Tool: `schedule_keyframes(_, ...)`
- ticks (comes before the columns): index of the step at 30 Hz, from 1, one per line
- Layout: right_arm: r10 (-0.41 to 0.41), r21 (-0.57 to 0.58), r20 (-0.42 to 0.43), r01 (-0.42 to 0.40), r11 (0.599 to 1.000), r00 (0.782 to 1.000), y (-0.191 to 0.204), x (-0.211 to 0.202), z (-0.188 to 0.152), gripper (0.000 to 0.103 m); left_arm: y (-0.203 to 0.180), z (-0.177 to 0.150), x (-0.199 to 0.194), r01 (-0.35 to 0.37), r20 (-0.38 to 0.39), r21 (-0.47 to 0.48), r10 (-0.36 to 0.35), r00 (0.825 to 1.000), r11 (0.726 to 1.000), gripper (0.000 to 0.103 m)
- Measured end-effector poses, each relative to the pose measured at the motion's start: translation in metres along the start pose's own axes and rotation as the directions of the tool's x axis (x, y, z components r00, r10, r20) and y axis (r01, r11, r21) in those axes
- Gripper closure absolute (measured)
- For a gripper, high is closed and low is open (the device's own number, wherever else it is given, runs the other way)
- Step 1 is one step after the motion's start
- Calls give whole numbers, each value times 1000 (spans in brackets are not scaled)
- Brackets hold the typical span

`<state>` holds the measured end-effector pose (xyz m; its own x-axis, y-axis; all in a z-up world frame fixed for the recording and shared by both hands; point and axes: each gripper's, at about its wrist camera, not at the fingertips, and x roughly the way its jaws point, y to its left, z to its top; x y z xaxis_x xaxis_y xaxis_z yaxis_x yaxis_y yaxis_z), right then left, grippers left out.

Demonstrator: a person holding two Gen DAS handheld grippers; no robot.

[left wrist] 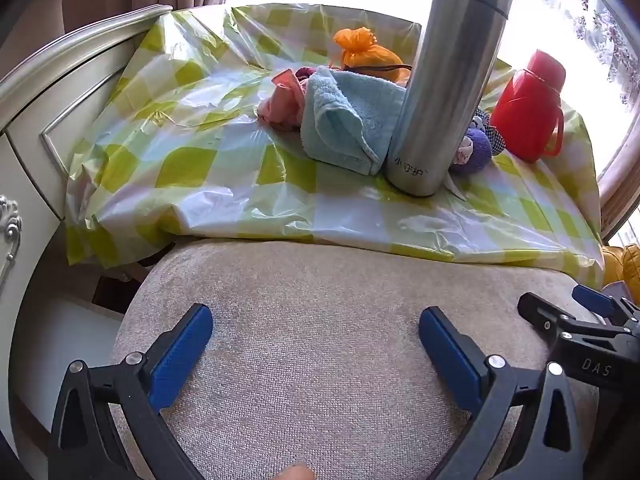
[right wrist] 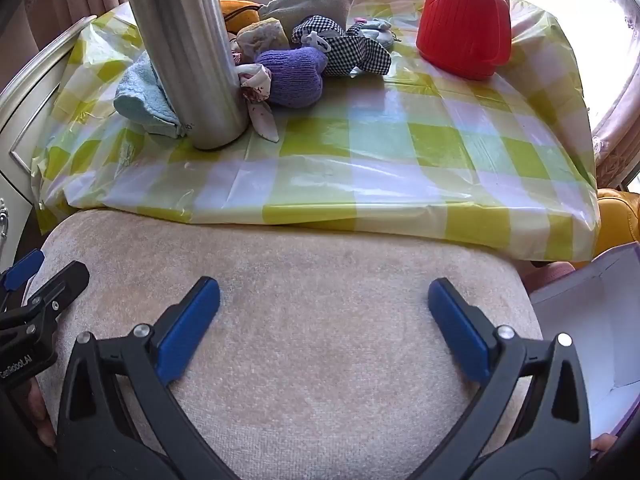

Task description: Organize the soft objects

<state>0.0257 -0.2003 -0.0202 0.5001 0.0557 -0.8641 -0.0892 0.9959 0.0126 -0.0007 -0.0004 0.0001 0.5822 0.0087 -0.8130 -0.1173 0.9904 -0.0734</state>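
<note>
Both grippers hang low over a beige upholstered seat (right wrist: 304, 340), side by side, each tilted down toward the fabric. The left gripper (left wrist: 316, 330) has its blue pads spread wide with nothing between them; the right gripper (right wrist: 324, 302) is just as wide and just as empty. Under and between both sets of tongs there is only bare cushion, so there is free room there.

Ahead of the tongs the seat's rounded front meets the near edge of a table under a crinkled green-checked plastic cover (right wrist: 400, 152). The strip of cover straight ahead of the right gripper is open; ahead of the left gripper the cover's left half is open too.

The soft things sit farther back, clustered around a tall steel flask (left wrist: 444, 92): a folded light-blue towel (left wrist: 344, 120) and a pink cloth (left wrist: 280, 100) on its left, an orange drawstring pouch (left wrist: 360, 52) behind them, a purple knitted piece (right wrist: 290, 76) and a black-and-white checked cloth (right wrist: 352, 50) on its right. A red plastic jug (right wrist: 466, 20) stands at the far right.

To the right of the right gripper lies an open white box (right wrist: 592, 320).

The flask carries small Chinese characters near its base. The right gripper's body reads "DAS"; the left's label is only partly legible.
</note>
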Motion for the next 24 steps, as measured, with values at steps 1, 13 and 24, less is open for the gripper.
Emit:
schedule_keyframes(1,1,1,-9,-1,1000,1000,0,0,0,0,0,0,0,-1,2,1,1,1000,1000,0)
schedule_keyframes(13,0,1,-2,0,1000,1000,2,-3,-1,0,1,-6,2,-41,19,4,41,999,999,0)
schedule_keyframes(24,1,2,-2,-1,1000,1000,2,-4,0,0,1,-8,-2,-58,45,8,57,997,998,0)
